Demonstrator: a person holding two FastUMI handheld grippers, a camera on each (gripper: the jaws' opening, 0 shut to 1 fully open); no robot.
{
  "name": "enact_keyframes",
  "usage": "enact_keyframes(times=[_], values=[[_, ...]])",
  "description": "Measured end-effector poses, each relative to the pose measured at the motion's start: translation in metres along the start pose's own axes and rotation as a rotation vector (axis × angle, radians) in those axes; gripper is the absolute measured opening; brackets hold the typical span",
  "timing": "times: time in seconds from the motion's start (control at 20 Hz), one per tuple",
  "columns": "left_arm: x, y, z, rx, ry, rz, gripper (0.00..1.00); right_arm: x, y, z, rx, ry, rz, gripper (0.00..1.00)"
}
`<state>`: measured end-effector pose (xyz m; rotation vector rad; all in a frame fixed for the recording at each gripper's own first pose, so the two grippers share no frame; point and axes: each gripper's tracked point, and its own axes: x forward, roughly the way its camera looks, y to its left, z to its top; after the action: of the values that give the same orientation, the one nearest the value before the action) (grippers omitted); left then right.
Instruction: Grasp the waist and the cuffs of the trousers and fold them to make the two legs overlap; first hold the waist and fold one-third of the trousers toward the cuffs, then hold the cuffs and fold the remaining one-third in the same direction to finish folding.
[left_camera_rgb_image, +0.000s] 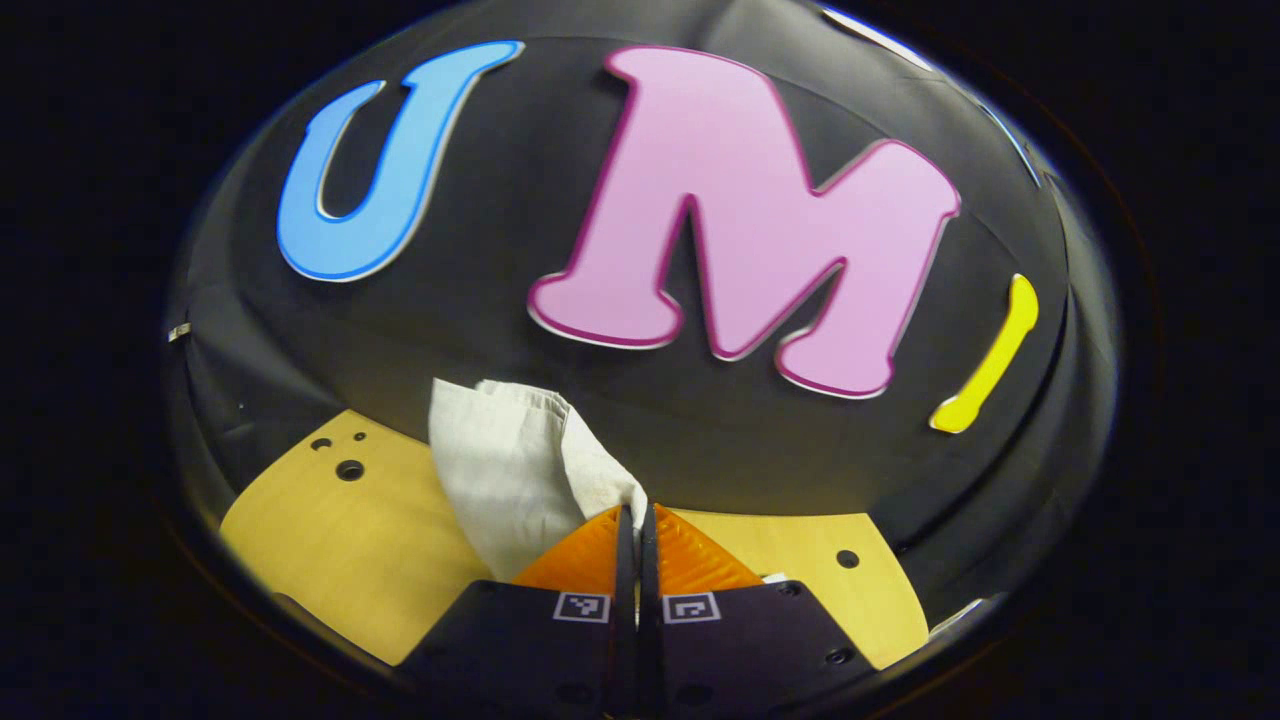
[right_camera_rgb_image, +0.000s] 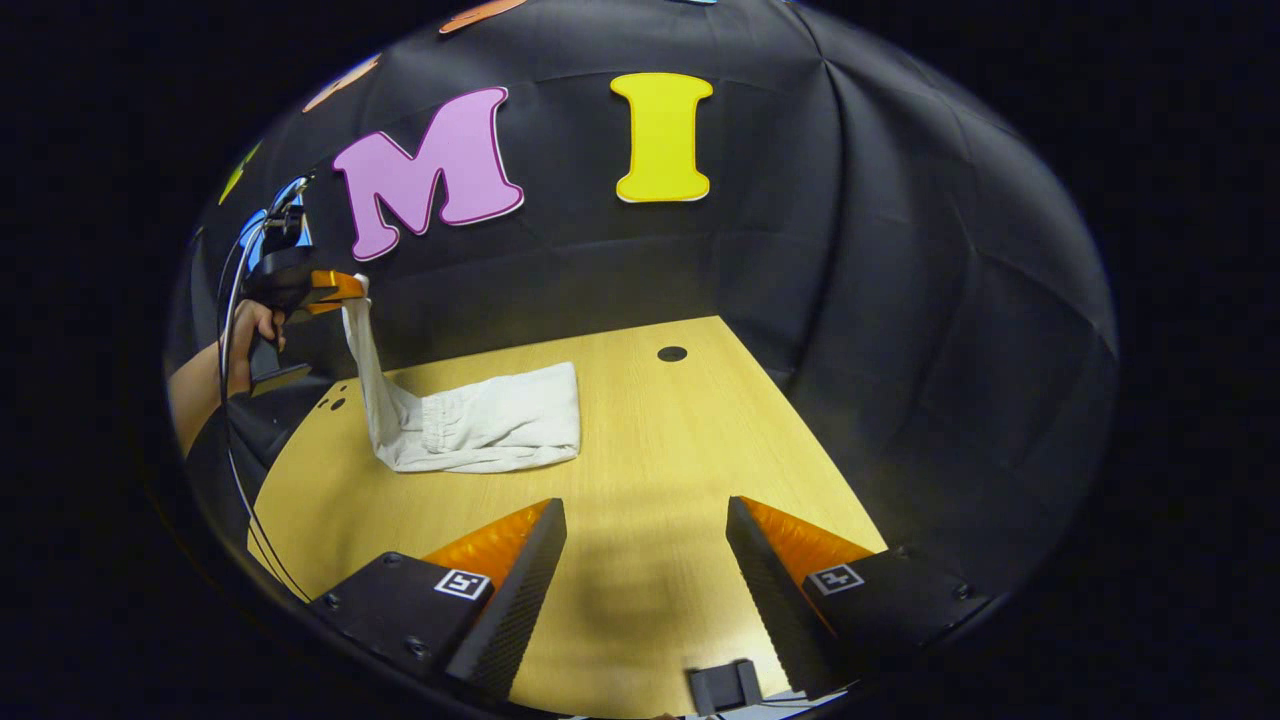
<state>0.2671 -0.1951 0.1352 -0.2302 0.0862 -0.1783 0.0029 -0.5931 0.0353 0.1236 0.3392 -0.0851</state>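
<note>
With left gripper (left_camera_rgb_image: 636, 520) closed on the trousers (right_camera_rgb_image: 480, 425) and right gripper (right_camera_rgb_image: 645, 545) open, we should lay the lifted end flat

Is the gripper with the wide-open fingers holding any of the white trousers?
No. In the right gripper view, the right gripper is open over bare table, while the trousers lie farther off.

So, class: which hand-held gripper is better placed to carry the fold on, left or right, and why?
Left. The left hand-held gripper is shut on the trousers, lifting one end off the table. The right hand-held gripper is open, apart from them.
</note>
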Motion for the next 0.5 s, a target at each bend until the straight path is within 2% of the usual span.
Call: enact_keyframes(times=[0.3, 0.5], values=[[0.017, -0.105, -0.048, 0.018, 0.054, -0.106, 0.05, 0.001, -0.024, 0.006, -0.029, -0.005, 0.033, 0.99], [0.026, -0.152, -0.086, 0.04, 0.113, -0.155, 0.05, -0.004, -0.03, -0.004, -0.041, 0.009, 0.053, 0.99]])
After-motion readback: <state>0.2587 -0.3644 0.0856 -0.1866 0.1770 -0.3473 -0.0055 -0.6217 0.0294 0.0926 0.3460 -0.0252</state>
